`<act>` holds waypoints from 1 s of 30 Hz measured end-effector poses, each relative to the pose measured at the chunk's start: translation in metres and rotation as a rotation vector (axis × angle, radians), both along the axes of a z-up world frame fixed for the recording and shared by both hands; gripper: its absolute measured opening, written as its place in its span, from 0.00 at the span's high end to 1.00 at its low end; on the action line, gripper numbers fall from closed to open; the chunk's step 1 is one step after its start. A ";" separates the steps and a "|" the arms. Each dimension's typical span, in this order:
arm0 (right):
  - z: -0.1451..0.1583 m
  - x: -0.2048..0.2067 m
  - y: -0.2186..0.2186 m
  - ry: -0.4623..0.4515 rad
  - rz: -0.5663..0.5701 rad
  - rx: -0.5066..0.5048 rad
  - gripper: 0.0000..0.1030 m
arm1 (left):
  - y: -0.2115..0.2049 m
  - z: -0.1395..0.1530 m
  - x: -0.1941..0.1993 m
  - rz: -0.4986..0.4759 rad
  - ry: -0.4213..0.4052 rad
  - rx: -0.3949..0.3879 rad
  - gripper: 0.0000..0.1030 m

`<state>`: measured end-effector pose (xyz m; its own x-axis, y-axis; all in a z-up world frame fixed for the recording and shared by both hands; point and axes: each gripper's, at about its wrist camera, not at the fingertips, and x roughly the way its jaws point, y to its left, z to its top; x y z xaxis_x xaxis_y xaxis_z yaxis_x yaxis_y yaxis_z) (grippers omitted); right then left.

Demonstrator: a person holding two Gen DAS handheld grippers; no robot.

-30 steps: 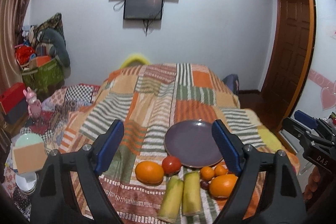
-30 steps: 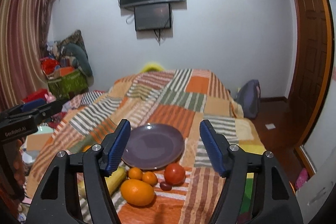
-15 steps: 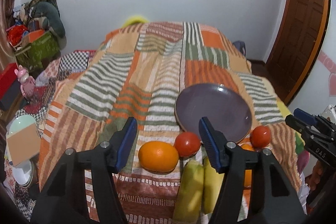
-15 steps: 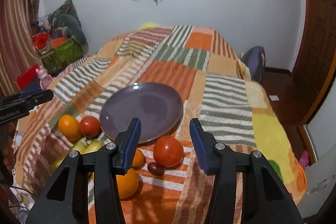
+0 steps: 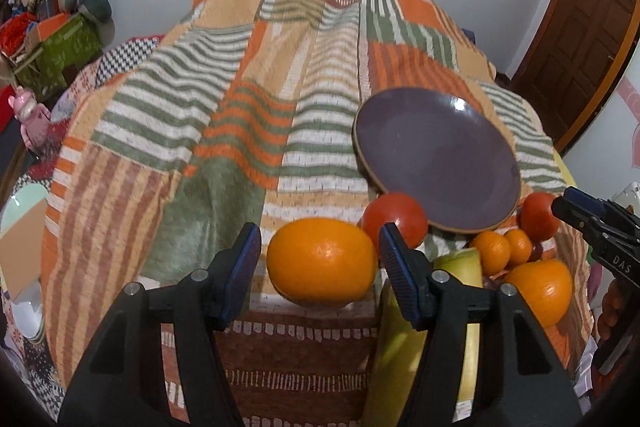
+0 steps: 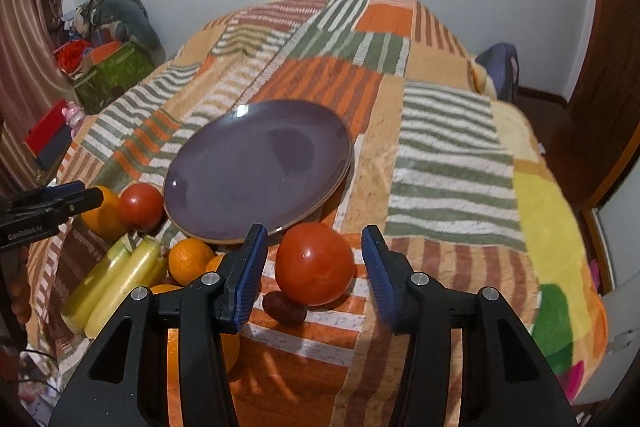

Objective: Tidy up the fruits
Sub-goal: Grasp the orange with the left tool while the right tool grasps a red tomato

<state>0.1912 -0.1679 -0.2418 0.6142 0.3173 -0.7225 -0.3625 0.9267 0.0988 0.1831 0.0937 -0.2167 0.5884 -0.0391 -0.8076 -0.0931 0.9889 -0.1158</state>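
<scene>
Left gripper [image 5: 320, 259]: fingers spread, blue pads on either side of a large orange [image 5: 321, 262]; a gap shows at the left pad, and contact at the right pad cannot be determined. Just beyond the right fingertip lies a red tomato [image 5: 394, 217], touching the near rim of the purple plate [image 5: 436, 155]. Right of the fingers lie two yellow-green fruits [image 5: 460, 263], two small oranges [image 5: 504, 249] and a second large orange [image 5: 540, 287].

Right gripper [image 6: 314, 255]: fingers spread, straddling a second red tomato [image 6: 315, 263] with clearance on both sides. A small dark fruit [image 6: 284, 305] lies against the tomato, nearer the left finger. The plate lies directly ahead of the fingertips, bare. All items lie on a striped patchwork blanket [image 6: 448, 155].
</scene>
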 end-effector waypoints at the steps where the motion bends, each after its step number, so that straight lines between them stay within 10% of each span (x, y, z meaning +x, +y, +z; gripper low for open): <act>1: -0.003 0.001 0.001 0.011 0.003 0.000 0.56 | 0.000 -0.003 0.001 -0.002 0.008 -0.005 0.40; 12: -0.018 0.009 0.010 0.047 0.026 -0.031 0.37 | 0.007 -0.018 0.008 -0.002 0.025 -0.056 0.34; 30: -0.026 0.015 -0.002 0.124 -0.009 0.053 0.56 | 0.004 -0.015 0.003 -0.034 0.025 -0.042 0.37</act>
